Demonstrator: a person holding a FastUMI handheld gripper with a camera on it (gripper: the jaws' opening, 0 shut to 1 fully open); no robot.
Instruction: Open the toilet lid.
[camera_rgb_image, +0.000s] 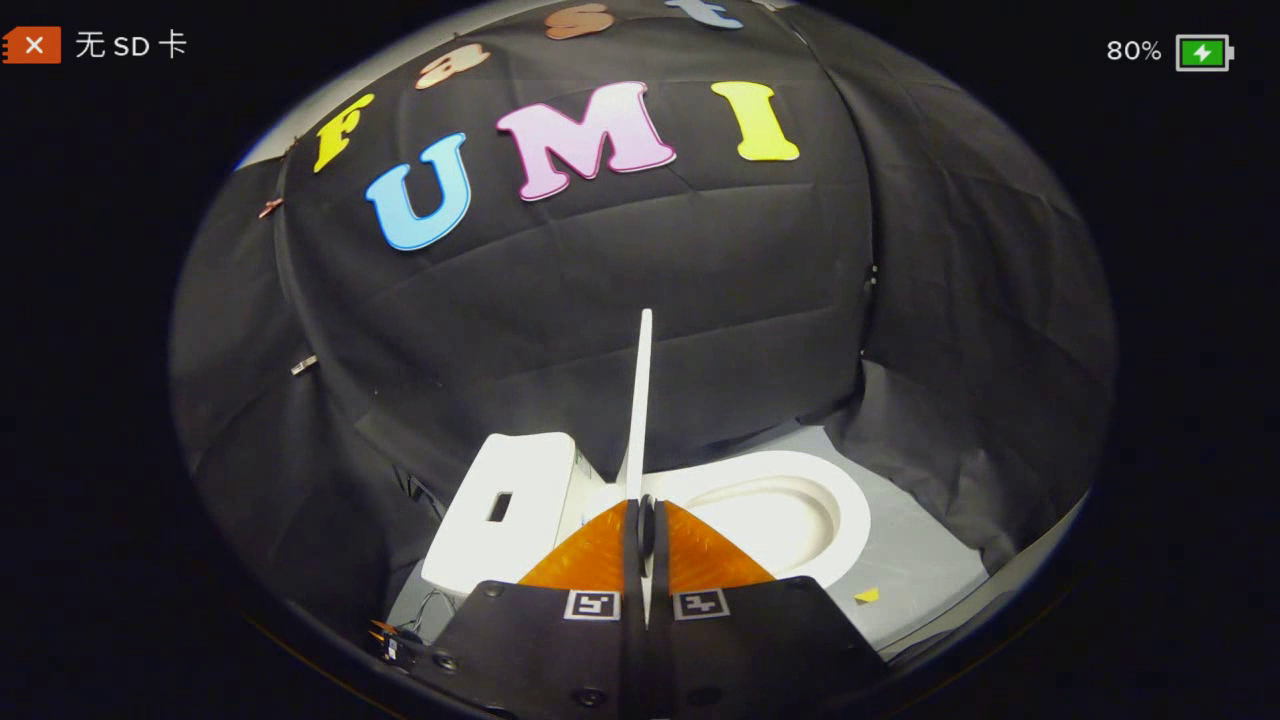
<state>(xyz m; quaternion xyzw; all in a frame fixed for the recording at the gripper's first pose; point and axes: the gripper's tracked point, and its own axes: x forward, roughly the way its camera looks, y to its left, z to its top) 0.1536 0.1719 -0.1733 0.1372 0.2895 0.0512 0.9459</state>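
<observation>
Lid stands almost upright, seen edge-on as a thin white blade rising straight out of the gap between the 2 fingers of the gripper. The fingers are pressed close together on either face of that lower edge, so the gripper appears to be pinching the lid, though the exact contact at the pads is hard to make out behind the dark knob between them.

To the right of the lid lies the toilet bowl with its open seat ring, and to the left sits the white tank with a small dark slot on top. The whole small toilet rests on a pale grey floor, where a little yellow scrap lies near the bowl's right side.

What matters for the coming move is this: the lid's long axis runs straight up and away from the fingertips, with the bowl on 1 side and the tank on the other. I judge the lid is near the top of its swing, so the remaining travel is a tip toward the tank, away from the bowl, before release.
</observation>
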